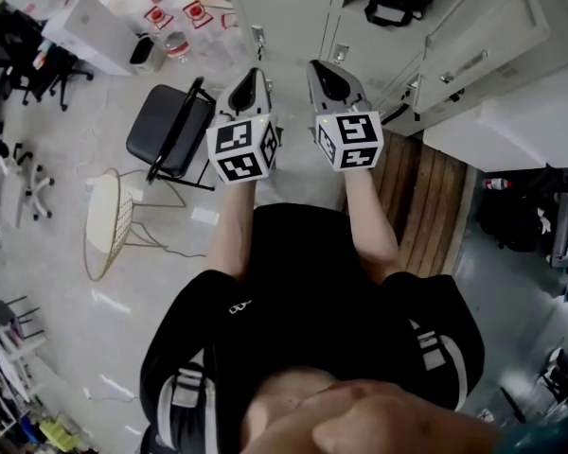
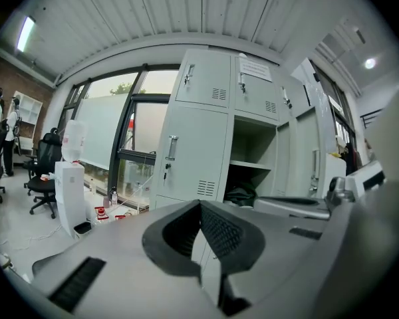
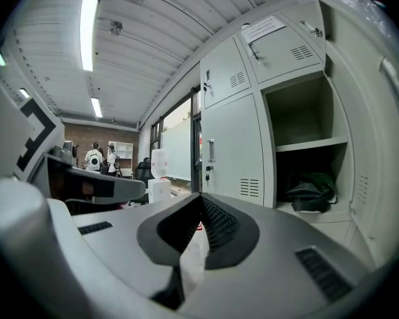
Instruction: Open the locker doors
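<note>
**Grey steel, partly opened: shut doors wait ahead of the fingers**

Pale grey steel lockers [image 2: 206,138] fill the space ahead of both sets of fingers. The left gripper [image 2: 201,206] has its fingers pressed together with nothing between them. The right gripper [image 3: 201,198] is the same, its pads meeting at the tip and holding nothing. Both are held out roughly level, side by side, and well apart from any door.

What looks done: just right of the left fingers' tips, an open compartment [image 2: 253,168] shows its shelf, and a black bag [image 3: 312,193] lies in the space below it. In the head view an open door [image 1: 478,41] stands swung out beyond and to the right of the right fingers.

What looks left: the tall door [image 2: 189,155], beyond the left fingertips and slightly to their left, is shut. It has an upright handle [image 2: 172,148], and keys [image 2: 165,171] hang at the lock below it. Above the fingers, the small upper doors [image 2: 203,78] are also shut (one carries a paper notice [image 2: 255,67], too small to read).

So the task seems partway along, with at least one bay open and several doors left. The tall keyed door looks the likeliest next, since its handle lies nearest the line the fingers point along. The fingers would have to part before they could take that handle.
</note>
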Available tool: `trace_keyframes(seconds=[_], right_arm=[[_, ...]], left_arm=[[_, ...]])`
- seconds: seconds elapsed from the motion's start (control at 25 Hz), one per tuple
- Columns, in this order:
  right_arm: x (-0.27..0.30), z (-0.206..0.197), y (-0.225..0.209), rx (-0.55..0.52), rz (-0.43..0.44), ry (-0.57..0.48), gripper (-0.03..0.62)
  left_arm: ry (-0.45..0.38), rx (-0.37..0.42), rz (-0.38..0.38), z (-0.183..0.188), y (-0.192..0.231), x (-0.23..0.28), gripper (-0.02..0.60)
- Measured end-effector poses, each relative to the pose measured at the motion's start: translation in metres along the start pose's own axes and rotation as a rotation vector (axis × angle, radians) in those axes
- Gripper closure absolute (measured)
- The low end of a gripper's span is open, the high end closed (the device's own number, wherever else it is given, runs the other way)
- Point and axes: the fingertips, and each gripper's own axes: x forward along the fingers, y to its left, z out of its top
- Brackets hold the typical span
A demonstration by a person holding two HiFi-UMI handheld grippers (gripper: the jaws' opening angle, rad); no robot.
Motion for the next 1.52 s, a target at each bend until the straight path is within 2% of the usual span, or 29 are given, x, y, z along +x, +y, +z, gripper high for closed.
trace_keyframes(seconds=[0.28,0.44,0.64,1.12,1.36,1.52], right_arm=[[0.047,-0.002,-0.006,0.006,-0.035,0.026,0.576],[0.083,0.001,0.001,-0.019,-0.045,0.039,0.576],[0.129,0.010,0.006,-0.019,-0.038,0.021,0.576],[0.252,0.026,0.025,0.008,-0.139,-0.046,0.576],[0.287,0.030,0.023,-0.038,-0.213,-0.025,0.574],[0.304,0.031,0.018,-0.069,-0.251,0.011,0.574]], left_arm=[[0.007,-0.044,-0.036,0.005,0.035,0.039,0.571],[0.002,-0.051,-0.035,0.014,0.067,0.064,0.571],[0.013,-0.100,-0.034,0.020,0.110,0.096,0.571],[0.047,0.003,-0.071,0.052,0.215,0.157,0.571],[0.041,0.044,-0.132,0.066,0.230,0.181,0.571],[0.053,0.040,-0.172,0.063,0.236,0.195,0.571]])
